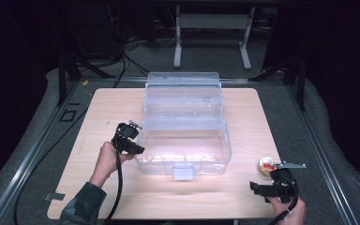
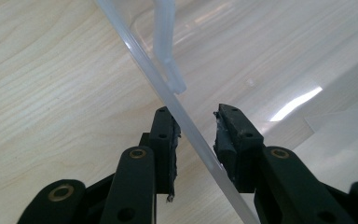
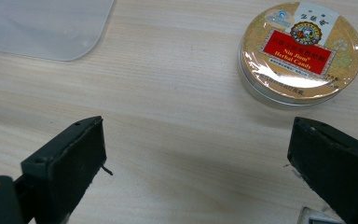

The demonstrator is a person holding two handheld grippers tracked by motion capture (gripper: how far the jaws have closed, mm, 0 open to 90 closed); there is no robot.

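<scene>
A clear plastic box (image 1: pixel 206 166) stands mid-table with its lid swung up behind it. My left gripper (image 1: pixel 138 139) is at the box's left rim. In the left gripper view the rim (image 2: pixel 142 56) runs slantwise between the jaws of that gripper (image 2: pixel 196 135), touching one pad near its tip and the other lower down. A round tin of herbal candy (image 1: pixel 266 165) with a gold and red label lies near the table's right front. My right gripper (image 1: pixel 262 183) hovers just in front of it, jaws wide apart (image 3: pixel 196 154) over bare wood, the tin (image 3: pixel 300 56) beyond them to the right.
The wooden table (image 1: pixel 122 103) has free room on the left and along the front. A white latch (image 1: pixel 183 172) sits on the box's front wall. A corner of the box (image 3: pixel 42 28) lies ahead-left of the right gripper. Dark floor and a desk frame lie beyond the table.
</scene>
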